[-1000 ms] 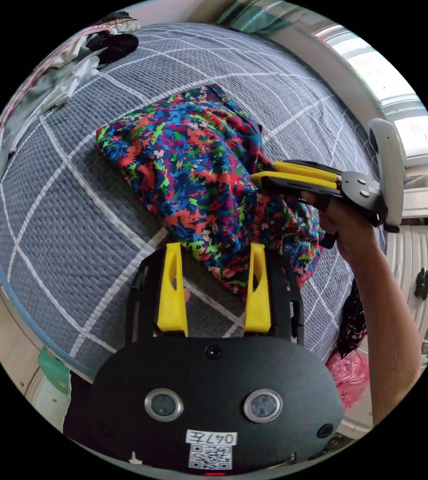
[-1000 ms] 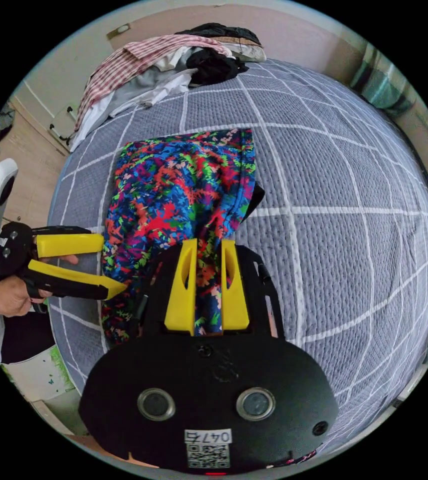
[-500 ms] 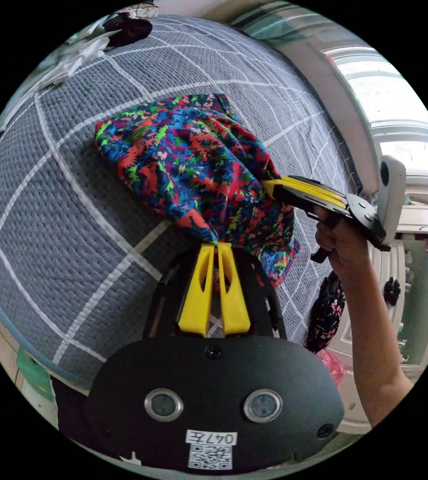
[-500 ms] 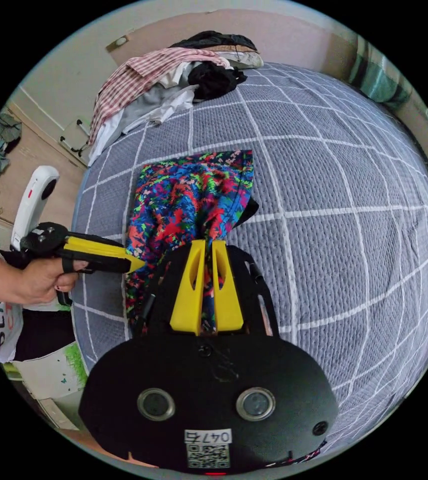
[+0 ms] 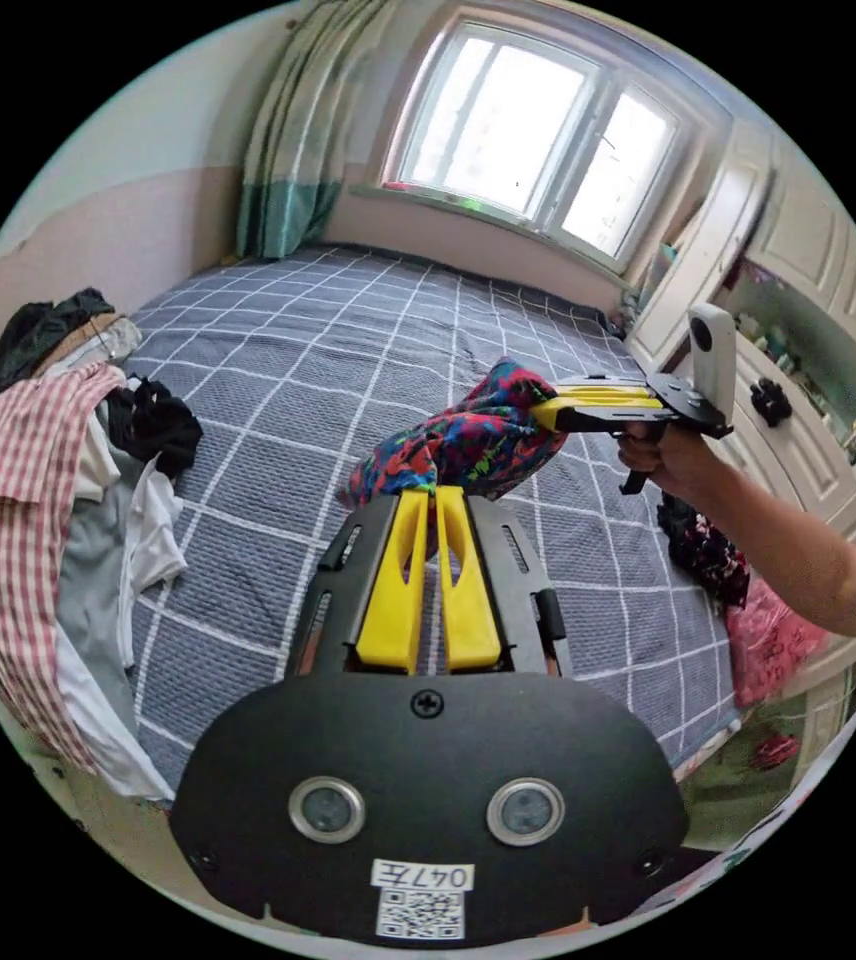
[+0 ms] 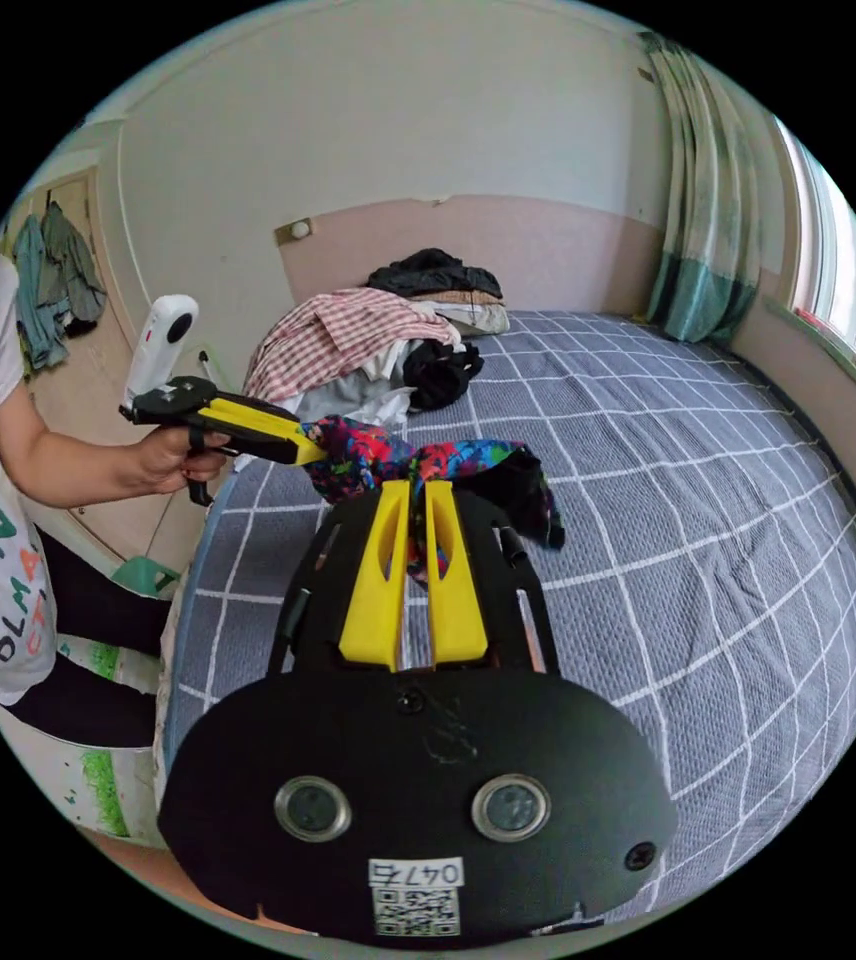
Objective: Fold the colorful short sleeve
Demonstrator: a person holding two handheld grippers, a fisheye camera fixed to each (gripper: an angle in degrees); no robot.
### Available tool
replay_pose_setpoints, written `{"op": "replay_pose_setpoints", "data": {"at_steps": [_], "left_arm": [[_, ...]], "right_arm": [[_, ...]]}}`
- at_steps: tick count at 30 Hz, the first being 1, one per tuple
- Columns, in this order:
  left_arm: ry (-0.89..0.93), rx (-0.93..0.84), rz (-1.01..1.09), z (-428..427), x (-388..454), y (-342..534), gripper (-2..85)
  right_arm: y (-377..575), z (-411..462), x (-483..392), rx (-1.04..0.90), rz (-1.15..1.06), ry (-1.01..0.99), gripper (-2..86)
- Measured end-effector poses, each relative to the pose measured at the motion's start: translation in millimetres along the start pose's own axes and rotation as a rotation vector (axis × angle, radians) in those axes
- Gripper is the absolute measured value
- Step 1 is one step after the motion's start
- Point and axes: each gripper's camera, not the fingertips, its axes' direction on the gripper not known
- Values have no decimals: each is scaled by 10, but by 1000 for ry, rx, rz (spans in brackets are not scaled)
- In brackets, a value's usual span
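Jaws of the left gripper (image 5: 434,492) are nearly together, pinching one end of the colorful short sleeve (image 5: 463,445); jaws of the right gripper (image 5: 548,412) are likewise narrow and clamped on the other end. The shirt hangs bunched between them above the bed (image 5: 368,330), long axis running gripper to gripper, so both are equally near. A clothes pile (image 5: 58,480) lies left; open quilt lies beneath for laying down.

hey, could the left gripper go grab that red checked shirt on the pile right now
Probably not yet. The left gripper is shut on the colorful shirt, which the right gripper also holds. The checked shirt lies uncovered atop the pile, so it must let go first.
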Motion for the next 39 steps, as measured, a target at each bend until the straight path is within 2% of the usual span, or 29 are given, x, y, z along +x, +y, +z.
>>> {"op": "replay_pose_setpoints", "data": {"at_steps": [3,9,13,17,20,22,24,26,31,32,35,37,39], "left_arm": [[-12,-21,91,126,252,423,-4],[-7,-211,186,505,834,1316,5],[-41,-226,137,404,1019,1448,30],[-93,-251,89,131,1045,1421,48],[-152,-127,86,-164,1049,1147,30],[-145,-56,150,-97,1098,740,11],[-46,-131,116,178,1085,472,7],[79,-238,70,493,1074,392,7],[-15,-406,102,941,1230,756,10],[-3,-393,96,949,1240,783,10],[-3,-367,117,896,1313,706,18],[27,-269,46,598,1247,523,41],[14,-239,-43,403,1125,415,80]], "right_arm": [[491,67,-331,-29,30,9,6],[1731,334,-964,-212,237,-12,39],[2161,114,-1176,-227,398,42,47],[2247,-279,-1342,-181,511,185,15],[1856,-273,-1413,-149,433,252,11],[1620,-103,-1393,-143,391,227,9],[1486,215,-1387,-183,337,196,5],[1555,353,-1465,-178,321,255,0],[2087,516,-1721,-294,335,281,-4],[2274,563,-1749,-331,364,248,-2],[2458,497,-1791,-277,434,189,10],[2405,377,-1813,-252,470,197,39],[2400,89,-1910,-169,596,242,95]]}}
